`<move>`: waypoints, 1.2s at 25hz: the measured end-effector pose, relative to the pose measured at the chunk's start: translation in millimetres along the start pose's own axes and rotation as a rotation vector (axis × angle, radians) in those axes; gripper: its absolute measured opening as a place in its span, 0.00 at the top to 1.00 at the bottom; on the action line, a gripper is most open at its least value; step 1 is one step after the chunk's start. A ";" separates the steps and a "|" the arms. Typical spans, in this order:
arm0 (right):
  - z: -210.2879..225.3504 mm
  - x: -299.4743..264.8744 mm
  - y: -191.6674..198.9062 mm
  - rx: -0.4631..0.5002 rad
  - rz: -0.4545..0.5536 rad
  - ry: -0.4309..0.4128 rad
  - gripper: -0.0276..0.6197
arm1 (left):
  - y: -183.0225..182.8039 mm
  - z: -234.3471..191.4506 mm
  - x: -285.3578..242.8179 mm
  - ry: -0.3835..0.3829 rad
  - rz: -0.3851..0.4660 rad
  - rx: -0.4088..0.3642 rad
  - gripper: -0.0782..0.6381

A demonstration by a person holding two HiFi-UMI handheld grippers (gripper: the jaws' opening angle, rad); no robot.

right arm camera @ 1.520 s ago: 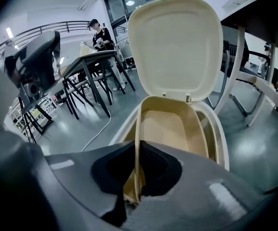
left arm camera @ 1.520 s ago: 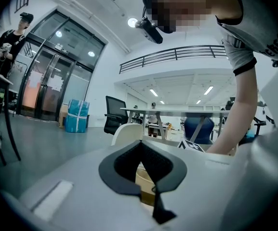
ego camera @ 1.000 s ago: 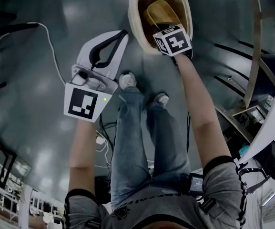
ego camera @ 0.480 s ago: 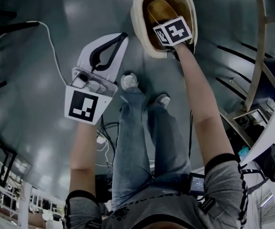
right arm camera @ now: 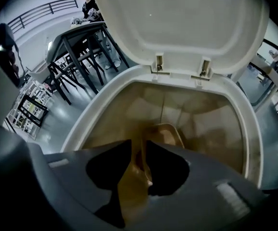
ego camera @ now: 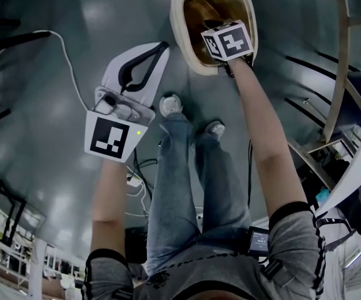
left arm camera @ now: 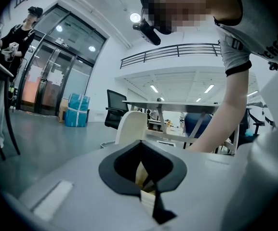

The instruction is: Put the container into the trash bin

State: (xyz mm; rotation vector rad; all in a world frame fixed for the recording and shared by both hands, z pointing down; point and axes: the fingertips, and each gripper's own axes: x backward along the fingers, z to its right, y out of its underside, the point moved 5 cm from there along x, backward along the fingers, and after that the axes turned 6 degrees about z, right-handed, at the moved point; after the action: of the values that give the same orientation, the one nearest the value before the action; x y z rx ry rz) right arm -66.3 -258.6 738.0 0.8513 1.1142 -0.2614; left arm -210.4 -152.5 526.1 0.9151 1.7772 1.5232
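Hanging over the open trash bin (ego camera: 177, 33), the right gripper (right arm camera: 139, 150) is seen clamped on the rim of the brown container (right arm camera: 170, 134). The container is held inside the bin's mouth, blurred and half hidden by the jaws. Beside the bin, the left gripper (ego camera: 159, 46) is kept closed on nothing.

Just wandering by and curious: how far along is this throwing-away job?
Done: the bin is open and the brown container hangs in its mouth. In hand: the right gripper is clamped on its edge. To do: let go so it drops in. The left gripper is shut and empty.
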 end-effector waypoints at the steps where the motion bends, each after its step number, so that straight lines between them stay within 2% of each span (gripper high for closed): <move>1: -1.7 1.8 -0.3 -0.005 0.006 -0.007 0.80 | -0.6 0.4 0.0 0.002 -0.001 0.000 0.87; 3: -6.3 7.7 -1.5 0.001 0.025 -0.022 0.81 | -3.0 1.5 0.0 0.006 0.000 0.001 0.87; 6: -13.3 23.4 -2.0 0.021 0.074 -0.025 0.95 | -8.4 4.5 -0.7 0.012 0.001 0.000 0.87; 13: -25.6 85.7 -1.3 -0.055 0.304 0.028 0.95 | -28.1 20.2 -2.3 0.024 0.014 -0.011 0.87; 16: -33.9 114.1 2.3 -0.059 0.383 0.054 0.95 | -37.5 26.6 -4.1 0.026 0.025 -0.010 0.87; 30: -88.1 235.1 13.0 -0.029 0.614 0.086 0.95 | -75.3 67.2 9.8 0.029 0.041 -0.051 0.87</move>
State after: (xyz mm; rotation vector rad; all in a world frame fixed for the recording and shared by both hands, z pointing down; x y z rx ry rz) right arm -13.1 -136.0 525.1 1.1415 0.8825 0.3025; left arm -169.5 -113.9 441.7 0.9131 1.7415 1.6082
